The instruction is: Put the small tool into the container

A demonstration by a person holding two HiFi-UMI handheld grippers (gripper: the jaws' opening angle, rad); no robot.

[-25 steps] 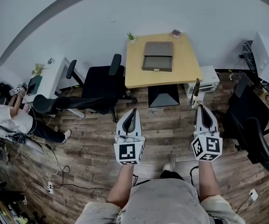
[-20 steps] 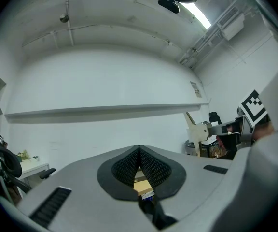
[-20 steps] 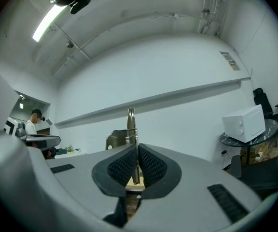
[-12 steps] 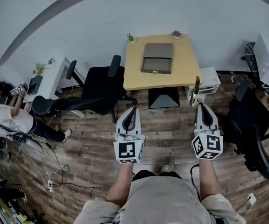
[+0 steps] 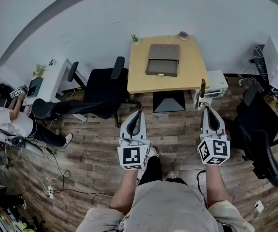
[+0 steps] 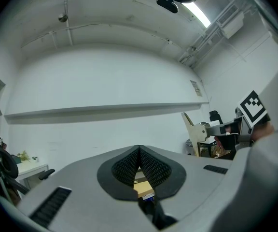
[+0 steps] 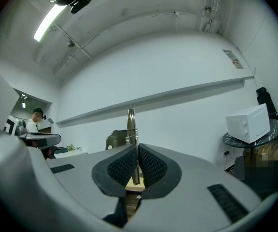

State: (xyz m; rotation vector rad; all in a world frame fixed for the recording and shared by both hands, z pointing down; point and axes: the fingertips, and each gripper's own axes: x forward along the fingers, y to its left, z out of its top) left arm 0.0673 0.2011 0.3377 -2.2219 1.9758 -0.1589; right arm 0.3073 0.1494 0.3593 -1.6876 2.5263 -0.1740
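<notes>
My right gripper point(image 5: 207, 112) is shut on a small metal tool point(image 5: 202, 93) that sticks out forward past its tips. In the right gripper view the tool point(image 7: 131, 127) stands upright, pinched between the dark pads point(image 7: 122, 167). My left gripper point(image 5: 137, 116) is shut with nothing in it; its pads point(image 6: 127, 164) meet at the tips. Both are held at waist height above the wooden floor. The container, a flat grey box point(image 5: 162, 59), lies on a light wooden table point(image 5: 140, 75) ahead, well beyond both grippers.
A black office chair point(image 5: 103, 88) stands left of the table, and another black chair point(image 5: 260, 129) is at the right. A white cabinet point(image 5: 217, 82) sits beside the table. A seated person point(image 5: 11, 123) and floor cables point(image 5: 52, 178) are at the far left.
The person's leg has stepped forward between the two grippers. Both grippers hold the same pose, with the tool still in the right one.
</notes>
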